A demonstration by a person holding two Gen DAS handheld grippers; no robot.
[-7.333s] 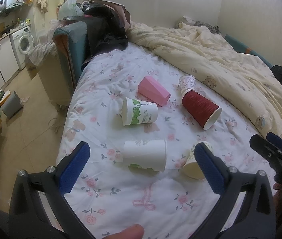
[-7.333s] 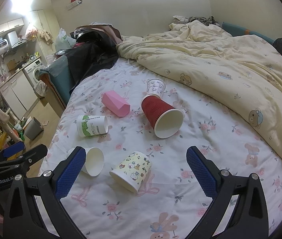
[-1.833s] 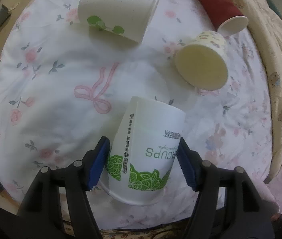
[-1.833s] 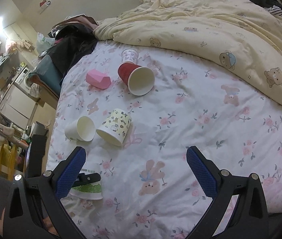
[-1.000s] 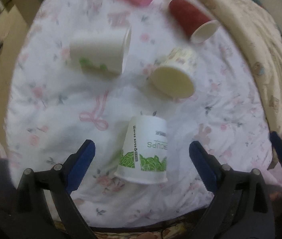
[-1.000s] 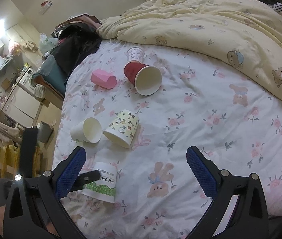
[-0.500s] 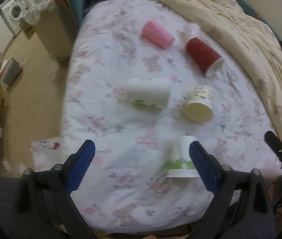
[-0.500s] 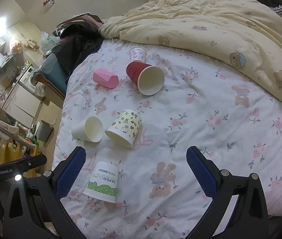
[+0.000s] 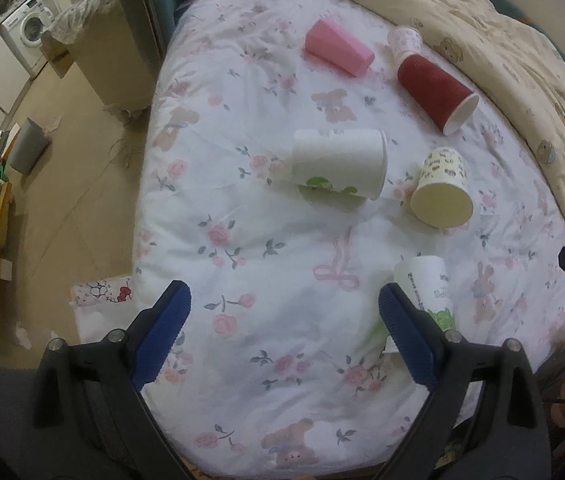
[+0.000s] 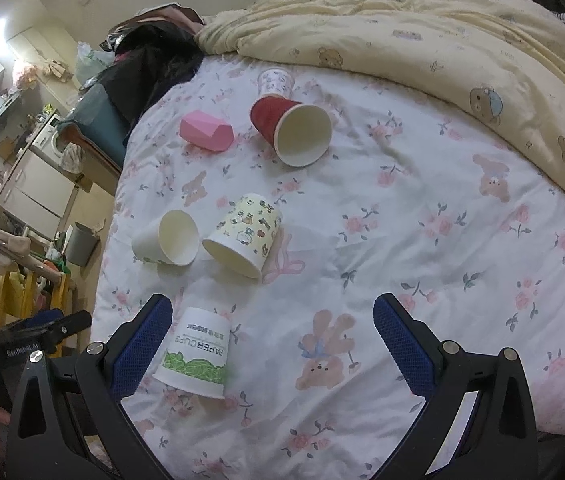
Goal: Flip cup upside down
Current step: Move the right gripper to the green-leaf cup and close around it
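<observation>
A white paper cup with a green leaf band (image 10: 196, 352) stands upside down, rim on the floral sheet, near the bed's front edge; in the left wrist view this cup (image 9: 428, 286) is partly behind my right finger. My left gripper (image 9: 284, 312) is open and empty, drawn back above the bed's front. My right gripper (image 10: 268, 328) is open and empty, just right of that cup. Several cups lie on their sides: a white one (image 9: 338, 164), a cartoon-print one (image 10: 244, 234), a red one (image 10: 292, 130) and a pink one (image 10: 207, 131).
A small printed cup (image 10: 275, 82) stands by the red one. A cream bear-print duvet (image 10: 422, 36) covers the far right of the bed. Dark clothes (image 10: 150, 60) pile at the far left corner. The floor with a grey bin (image 9: 28, 146) lies left of the bed.
My left gripper let go of the green-band cup, leaving it upside down on the sheet, then drew back and to the left. My right gripper stayed nearly still.
</observation>
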